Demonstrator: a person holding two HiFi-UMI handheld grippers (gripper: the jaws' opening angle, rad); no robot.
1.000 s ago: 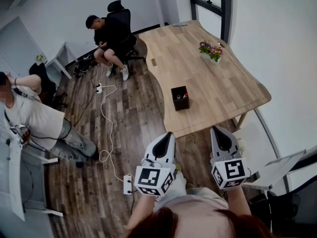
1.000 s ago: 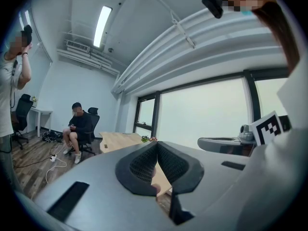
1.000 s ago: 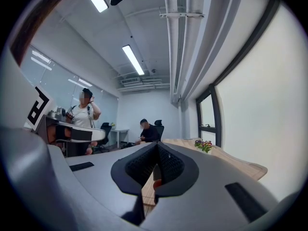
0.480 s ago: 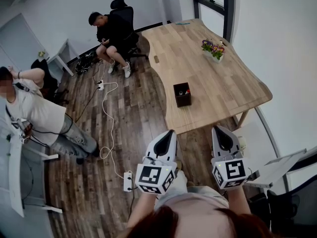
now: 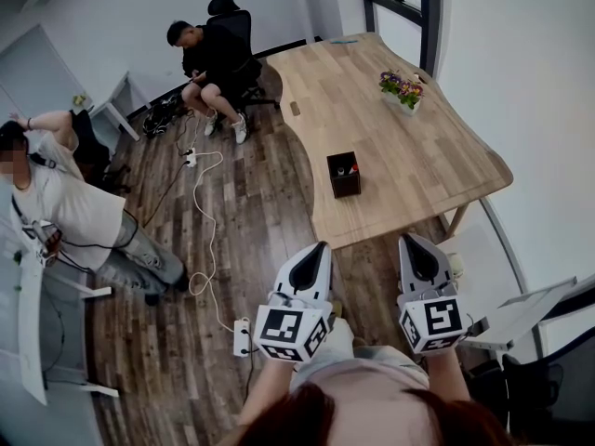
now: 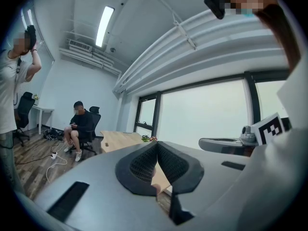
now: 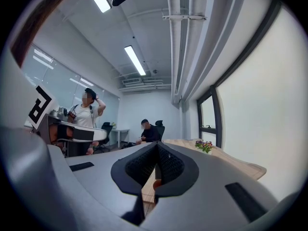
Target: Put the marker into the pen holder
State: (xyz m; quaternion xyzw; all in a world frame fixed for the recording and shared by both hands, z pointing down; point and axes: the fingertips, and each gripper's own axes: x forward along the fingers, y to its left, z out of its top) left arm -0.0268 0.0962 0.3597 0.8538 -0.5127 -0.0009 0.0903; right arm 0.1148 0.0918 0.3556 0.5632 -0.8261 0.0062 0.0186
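The black square pen holder (image 5: 343, 174) stands on the light wooden table (image 5: 409, 156), near its left edge, with something red and white showing inside it. I see no loose marker on the table or in either gripper. My left gripper (image 5: 320, 247) and right gripper (image 5: 409, 240) hang side by side over the wooden floor, short of the table's near edge. Both are shut with nothing between the jaws. In the left gripper view the ribbed pads (image 6: 144, 163) of the left gripper (image 6: 158, 144) meet; the right gripper view shows the right gripper (image 7: 157, 145) shut the same way.
A pot of flowers (image 5: 401, 92) sits at the table's far side. A person in black sits on an office chair (image 5: 210, 56) beyond the table. Another person (image 5: 65, 207) stands at left. A white cable and power strip (image 5: 241, 336) lie on the floor. A white desk (image 5: 532, 308) is at right.
The view has shifted slightly, so the table and pen holder sit a little farther right. Both grippers stay shut and have barely moved. The person at left has raised an arm.
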